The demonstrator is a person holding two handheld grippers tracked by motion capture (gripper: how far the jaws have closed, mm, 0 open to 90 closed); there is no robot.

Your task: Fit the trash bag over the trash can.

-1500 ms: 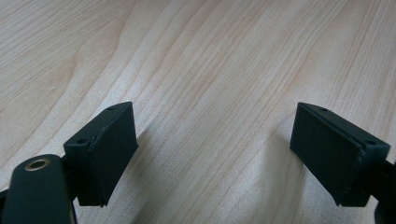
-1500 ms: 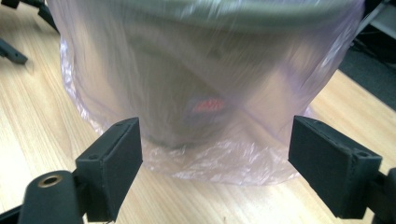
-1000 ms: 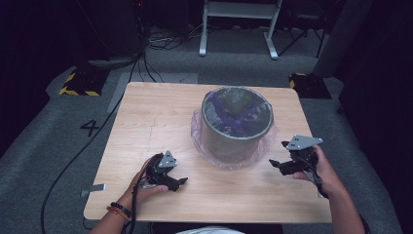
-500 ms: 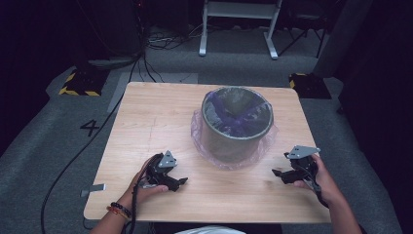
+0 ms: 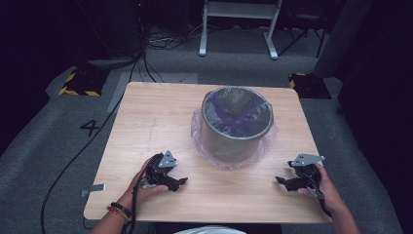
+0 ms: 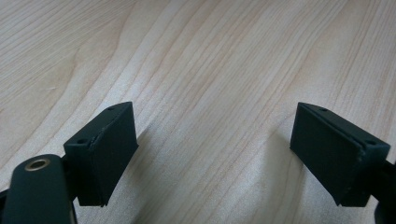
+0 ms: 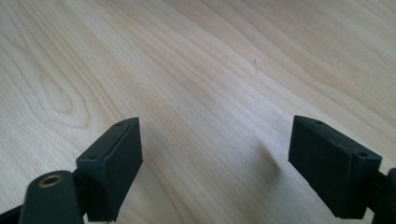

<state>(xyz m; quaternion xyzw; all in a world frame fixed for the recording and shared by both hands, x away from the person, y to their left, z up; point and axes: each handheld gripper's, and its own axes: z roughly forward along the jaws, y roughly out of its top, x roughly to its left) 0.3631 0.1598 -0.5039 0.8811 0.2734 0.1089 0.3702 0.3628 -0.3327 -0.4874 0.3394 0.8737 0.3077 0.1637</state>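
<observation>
The right black two-jaw gripper (image 5: 285, 182), topped by its grey three-cornered plate, now sits lower and closer to the person's edge of the light wooden table (image 5: 160, 117) than in the two earlier high views. A second ago it hangs raised just to the right of the grey round bin with its purple plastic liner (image 5: 237, 124), level with the bin's base; half a second ago it is already coming down and back. Now it is down at the tabletop, well apart from the bin, and the hand holding it has drawn back with it.
</observation>
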